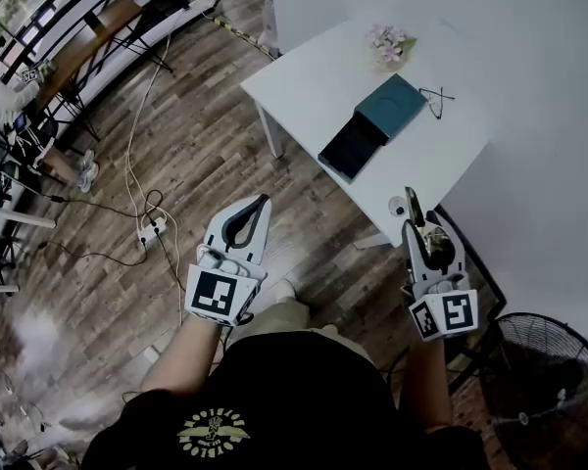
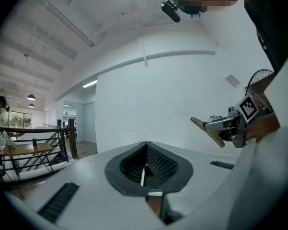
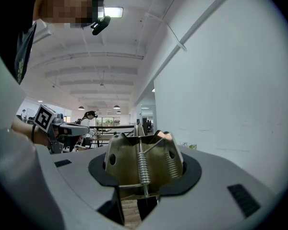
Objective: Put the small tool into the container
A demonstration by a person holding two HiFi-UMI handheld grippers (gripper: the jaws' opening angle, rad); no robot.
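Between the clamped jaws of the right gripper (image 1: 431, 233), near the corner of the white worktop (image 1: 304, 86), sits the small tool (image 3: 141, 164): dull brass-coloured sheet metal with bare coil springs (image 3: 143, 171) and a flat blade (image 2: 207, 130) jutting out. It looks light, stiff and slick, so its broad plates seem the place to grip, clear of the springs. The left gripper (image 1: 263, 204) is closed on nothing. The container (image 1: 370, 127), a dark box, lies farther along the worktop.

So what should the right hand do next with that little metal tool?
Probably carry the right gripper forward toward the teal container on the white table. Its jaws clamp the small tool, but in the head view it hangs near the table's edge, well short of the container.
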